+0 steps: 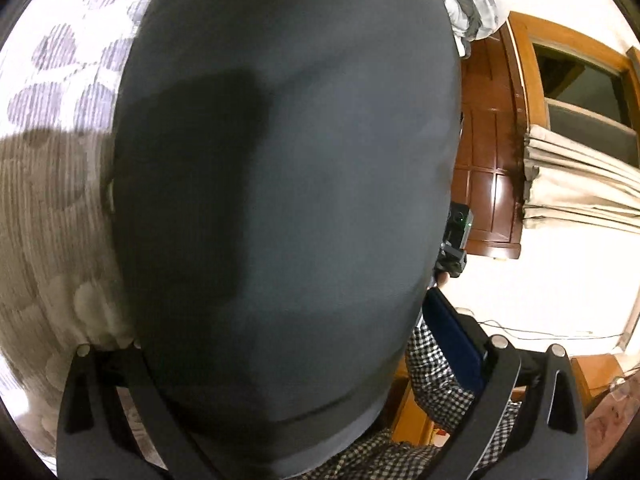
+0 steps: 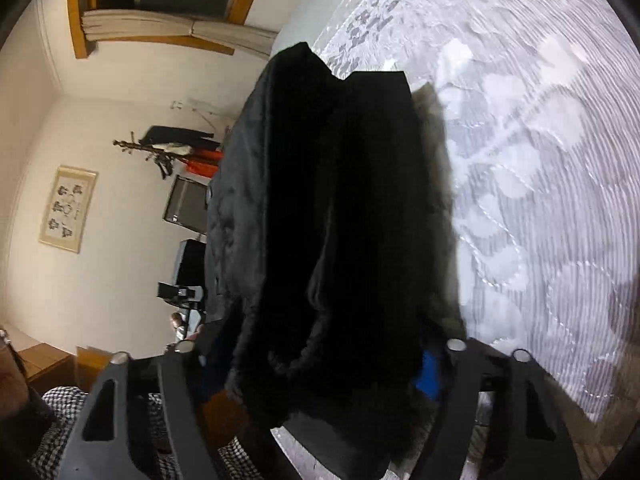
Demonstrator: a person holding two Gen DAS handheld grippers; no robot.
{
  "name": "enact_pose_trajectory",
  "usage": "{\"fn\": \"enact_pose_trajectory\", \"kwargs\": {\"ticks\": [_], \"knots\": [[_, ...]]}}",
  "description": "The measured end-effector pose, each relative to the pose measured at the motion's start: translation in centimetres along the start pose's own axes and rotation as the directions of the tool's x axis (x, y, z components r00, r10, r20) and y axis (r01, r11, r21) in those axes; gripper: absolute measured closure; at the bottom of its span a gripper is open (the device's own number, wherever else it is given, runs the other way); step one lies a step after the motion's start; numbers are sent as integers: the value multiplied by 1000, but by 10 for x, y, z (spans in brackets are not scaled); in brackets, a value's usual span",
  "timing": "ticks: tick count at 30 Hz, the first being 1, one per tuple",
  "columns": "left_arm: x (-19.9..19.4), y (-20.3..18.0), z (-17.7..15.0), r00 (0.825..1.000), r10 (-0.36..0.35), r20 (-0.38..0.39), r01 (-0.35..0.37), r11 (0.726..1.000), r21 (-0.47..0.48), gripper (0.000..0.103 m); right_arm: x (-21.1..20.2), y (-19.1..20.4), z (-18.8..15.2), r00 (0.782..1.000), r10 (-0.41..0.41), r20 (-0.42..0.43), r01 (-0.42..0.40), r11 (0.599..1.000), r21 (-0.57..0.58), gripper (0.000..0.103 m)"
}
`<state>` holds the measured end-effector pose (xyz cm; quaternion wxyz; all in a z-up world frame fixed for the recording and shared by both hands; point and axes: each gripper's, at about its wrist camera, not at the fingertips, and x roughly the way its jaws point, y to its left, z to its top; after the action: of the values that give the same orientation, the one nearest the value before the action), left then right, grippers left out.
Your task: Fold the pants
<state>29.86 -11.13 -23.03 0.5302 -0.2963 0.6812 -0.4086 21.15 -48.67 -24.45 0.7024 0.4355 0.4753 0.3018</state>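
Observation:
The dark grey pants [image 1: 288,208] fill most of the left wrist view, hanging stretched in front of the camera. My left gripper [image 1: 304,392] is shut on the pants; the cloth hides its fingertips. In the right wrist view the pants [image 2: 332,220] hang as a dark, fleecy-lined bunch. My right gripper [image 2: 320,384] is shut on the pants, which drape between its fingers. Both grippers hold the pants lifted above the bed.
A white bedspread with a grey leaf pattern [image 2: 540,160] lies below and beside the pants, also seen at the left [image 1: 52,120]. A wooden door [image 1: 488,168], curtained window [image 1: 580,128], a checkered sleeve [image 1: 436,380] and a coat rack [image 2: 168,148] are around.

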Motion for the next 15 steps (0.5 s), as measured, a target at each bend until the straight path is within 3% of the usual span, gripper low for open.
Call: {"fn": "enact_pose_trajectory", "kwargs": {"ticks": [8, 10, 11, 15], "knots": [[-7, 6, -1, 999, -13, 34, 14, 999, -32, 5, 3, -2, 3, 1000, 5, 4, -5, 1000, 10, 30], [-9, 10, -2, 999, 9, 41, -7, 999, -44, 13, 3, -2, 2, 1000, -6, 10, 6, 1000, 3, 36], [-11, 12, -2, 999, 10, 50, -7, 998, -57, 23, 2, -1, -1, 1000, -6, 12, 6, 1000, 0, 38], [-16, 19, -3, 996, -33, 77, 38, 998, -59, 49, 3, 10, -7, 999, -19, 34, 20, 1000, -24, 51]]}}
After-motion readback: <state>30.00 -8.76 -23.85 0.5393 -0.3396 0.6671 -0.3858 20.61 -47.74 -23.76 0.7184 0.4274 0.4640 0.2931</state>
